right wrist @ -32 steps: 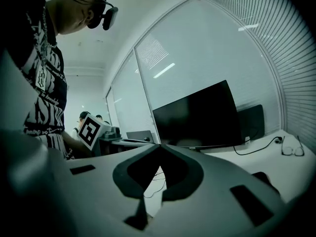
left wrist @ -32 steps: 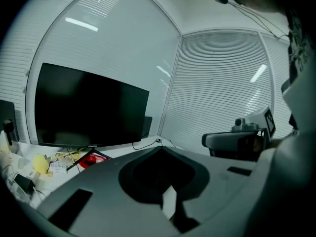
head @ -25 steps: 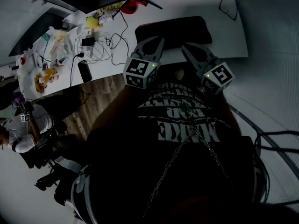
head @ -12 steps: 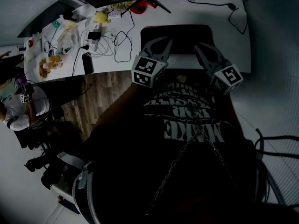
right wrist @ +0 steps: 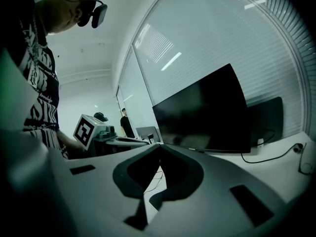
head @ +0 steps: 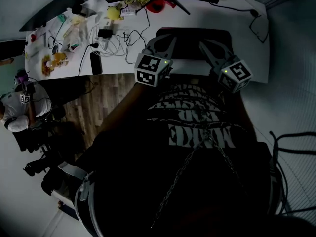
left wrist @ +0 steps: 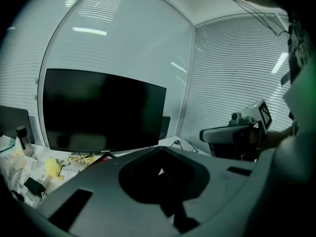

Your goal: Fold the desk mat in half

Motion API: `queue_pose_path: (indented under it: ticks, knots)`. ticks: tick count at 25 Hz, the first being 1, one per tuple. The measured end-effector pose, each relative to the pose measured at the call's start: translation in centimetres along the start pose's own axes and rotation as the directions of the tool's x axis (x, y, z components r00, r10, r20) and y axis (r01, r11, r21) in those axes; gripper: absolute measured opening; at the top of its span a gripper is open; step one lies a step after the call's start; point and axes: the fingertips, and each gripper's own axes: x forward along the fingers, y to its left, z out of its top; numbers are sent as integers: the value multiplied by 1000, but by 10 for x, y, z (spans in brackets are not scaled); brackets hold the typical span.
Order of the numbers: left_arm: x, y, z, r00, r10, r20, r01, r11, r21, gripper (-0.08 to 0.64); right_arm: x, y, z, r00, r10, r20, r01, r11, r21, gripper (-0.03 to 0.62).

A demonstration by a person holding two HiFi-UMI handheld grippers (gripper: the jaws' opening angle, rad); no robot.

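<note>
While both grippers hover at the desk's [head: 247,43] near edge, neither one holds anything. The left gripper [head: 163,42] has its jaws pressed together and empty, and the right gripper [head: 206,47] is likewise closed on nothing. The dark mat [head: 193,32] lies on the desk at 12 o'clock in the head view. The left gripper is over the mat's 7 o'clock corner and the right over its 5 o'clock edge; contact cannot be determined. Cables [head: 118,46] lie at the mat's 9 o'clock. Both gripper views face the monitor [left wrist: 98,110].
</note>
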Motion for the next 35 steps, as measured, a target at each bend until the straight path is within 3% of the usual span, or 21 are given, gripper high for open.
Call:
queue_pose_path:
  ticks: [6,11,15,19,22,26,29,32,35]
  knots:
    - [20,21,-12,996,-78,-29,78,997,-20,6,-2,-26,-9,991,-132,-35,132,991,5,0]
    - [56,18,-40,976,-195,-97,195,981,-13,6,-29,-69,-41,948,-303,-96,307,951,26,0]
    - [88,-4,-69,941,-265,-210,276,961,24,6,-65,-95,-74,922,-353,-159,372,923,104,2]
    - [128,-35,-86,885,-334,-325,348,937,-15,6,-95,-146,-103,901,-355,-250,398,905,152,9]
    - [153,-59,-91,853,-375,-363,372,925,-82,6,-110,-191,-136,887,-310,-342,392,896,206,114]
    - [174,-81,-90,835,-393,-384,387,917,-97,12,-128,-244,-190,857,-205,-473,370,883,288,208]
    - [174,-78,-94,834,-363,-415,360,929,-90,48,-128,-260,-230,831,-76,-551,319,876,361,224]
    - [172,-71,-102,831,-328,-449,322,942,-93,72,-122,-261,-262,811,71,-580,265,840,474,225]
    - [174,-72,-101,829,-328,-453,322,942,-94,97,-105,-253,-271,825,220,-520,165,787,595,225]
